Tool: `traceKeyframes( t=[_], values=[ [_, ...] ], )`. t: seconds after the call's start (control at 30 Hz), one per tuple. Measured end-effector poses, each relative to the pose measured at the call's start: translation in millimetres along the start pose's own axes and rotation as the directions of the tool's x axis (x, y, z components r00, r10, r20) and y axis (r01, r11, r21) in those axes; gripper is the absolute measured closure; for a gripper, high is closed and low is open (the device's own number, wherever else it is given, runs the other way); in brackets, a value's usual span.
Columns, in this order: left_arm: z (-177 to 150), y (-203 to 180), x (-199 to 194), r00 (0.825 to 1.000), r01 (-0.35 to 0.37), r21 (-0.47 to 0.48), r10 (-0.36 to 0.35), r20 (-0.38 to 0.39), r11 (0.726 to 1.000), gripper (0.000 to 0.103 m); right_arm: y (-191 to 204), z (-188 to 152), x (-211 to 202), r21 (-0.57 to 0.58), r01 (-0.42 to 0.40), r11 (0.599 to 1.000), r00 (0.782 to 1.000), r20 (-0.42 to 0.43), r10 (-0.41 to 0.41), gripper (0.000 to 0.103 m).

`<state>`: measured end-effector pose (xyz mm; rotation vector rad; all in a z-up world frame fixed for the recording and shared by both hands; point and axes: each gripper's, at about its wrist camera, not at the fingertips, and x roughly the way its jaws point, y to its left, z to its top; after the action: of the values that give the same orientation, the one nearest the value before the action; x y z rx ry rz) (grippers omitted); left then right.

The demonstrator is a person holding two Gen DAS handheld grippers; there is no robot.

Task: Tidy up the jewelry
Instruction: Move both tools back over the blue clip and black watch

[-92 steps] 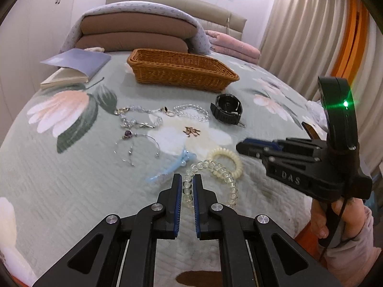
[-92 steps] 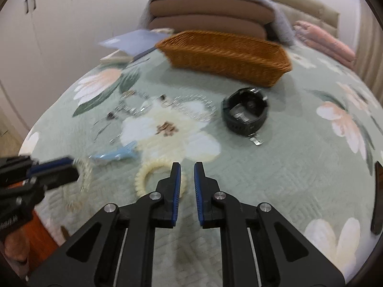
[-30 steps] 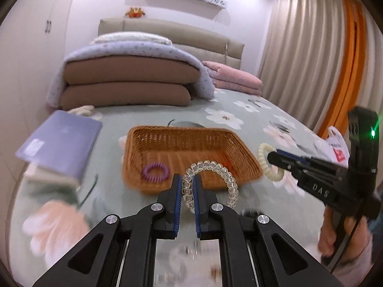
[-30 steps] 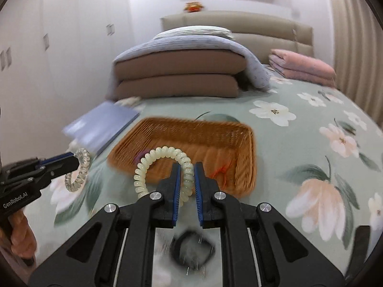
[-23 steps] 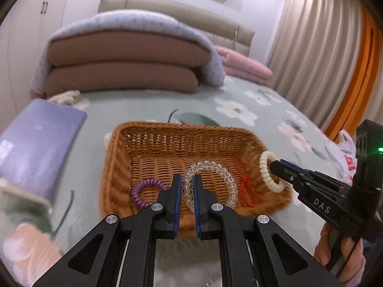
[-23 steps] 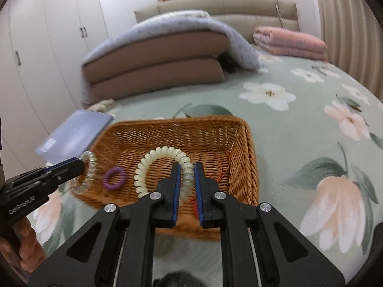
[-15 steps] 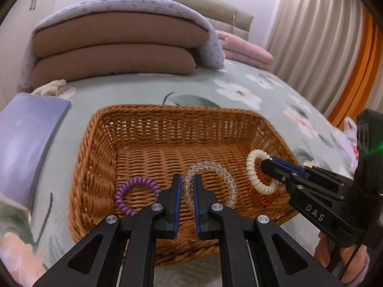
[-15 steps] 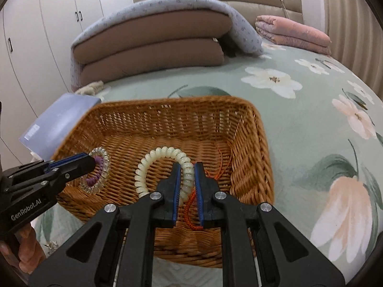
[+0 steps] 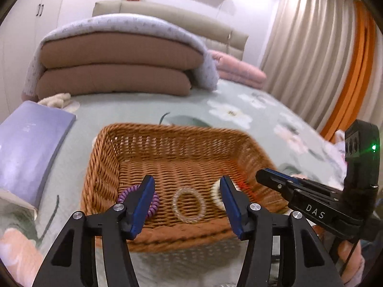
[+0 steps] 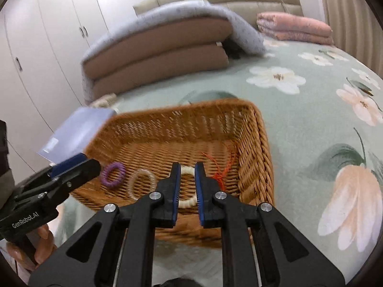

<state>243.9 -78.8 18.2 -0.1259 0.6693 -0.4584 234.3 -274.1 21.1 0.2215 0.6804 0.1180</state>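
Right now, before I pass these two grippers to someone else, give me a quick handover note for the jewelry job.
Left gripper: open wide, empty, above the near edge of the wicker basket.
Right gripper: over the basket with nothing between its jaws, which sit close together; I cannot tell if they are fully shut.
In the basket: purple coil ring, clear coil ring, cream coil ring and red cord.
Done: those four pieces are in the basket.
Left: nothing else is in view, so check the bedspread nearer you for remaining pieces.
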Motion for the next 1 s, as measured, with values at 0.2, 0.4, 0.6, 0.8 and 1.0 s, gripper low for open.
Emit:
traceKeyframes(
  t=[0.2,0.4,0.6,0.8,1.0],
  values=[
    [-21.5,-23.2,-64.4,0.996,-0.039,0.092,0.031,0.087,0.995,0.045,32.4,-20.8,-70.6,-0.086,-0.013,0.996,0.981,0.192,0.029,0.035],
    [-70.3,-40.9,-125.7,0.990,-0.107,0.162,0.091,0.107,0.981,0.045,60.1,-72.6,-128.4,-0.160,0.015,0.987,0.975,0.222,0.021,0.014],
    [-125.5,-37.6,-178.0,0.975,-0.206,0.145,0.191,0.116,0.968,0.045,67.9,-128.2,-161.1,-0.220,0.314,0.923,0.938,0.221,-0.266,0.002],
    [-155.3,-4.5,-209.5,0.968,-0.225,0.000,0.224,0.117,0.974,0.045,49.8,-156.3,-164.1,-0.185,0.324,0.928,0.946,0.079,-0.315,0.002],
    [-172.2,15.4,-228.0,0.966,-0.229,-0.062,0.234,0.108,0.971,0.045,71.1,-171.0,-203.9,-0.169,0.229,0.959,0.970,0.121,-0.211,0.002]
  ],
)
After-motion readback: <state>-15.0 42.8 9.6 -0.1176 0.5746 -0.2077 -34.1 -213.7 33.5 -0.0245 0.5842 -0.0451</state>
